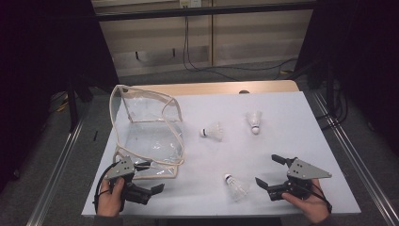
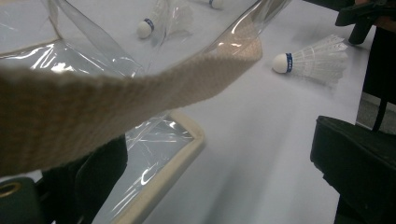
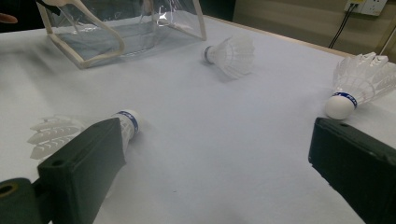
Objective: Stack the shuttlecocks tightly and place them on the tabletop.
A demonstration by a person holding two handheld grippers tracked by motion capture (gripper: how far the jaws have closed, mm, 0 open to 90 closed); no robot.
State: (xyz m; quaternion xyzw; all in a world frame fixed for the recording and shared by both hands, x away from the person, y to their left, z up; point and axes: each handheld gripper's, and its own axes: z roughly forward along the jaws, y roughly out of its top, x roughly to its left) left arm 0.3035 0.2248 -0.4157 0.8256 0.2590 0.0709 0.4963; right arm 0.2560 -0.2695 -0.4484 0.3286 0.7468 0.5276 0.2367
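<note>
My left tongs (image 1: 151, 176) at near left table (image 1: 282, 117) corner, jaws spread, woven beige trim of clear plastic pouch (image 1: 146, 129) lying between them; pinch not closed. Pouch glossy, crinkled, boxy, mouth gaping, standing at left side. My right tongs (image 1: 269, 170) at near right, jaws spread wide, empty. Nearest shuttlecock (image 1: 235, 185) just left of them: white feathered cone, rounded cork tip, blue band. Two more shuttlecocks (image 1: 212, 132) (image 1: 254, 122) lie mid-table. Table cover matte white.
</note>
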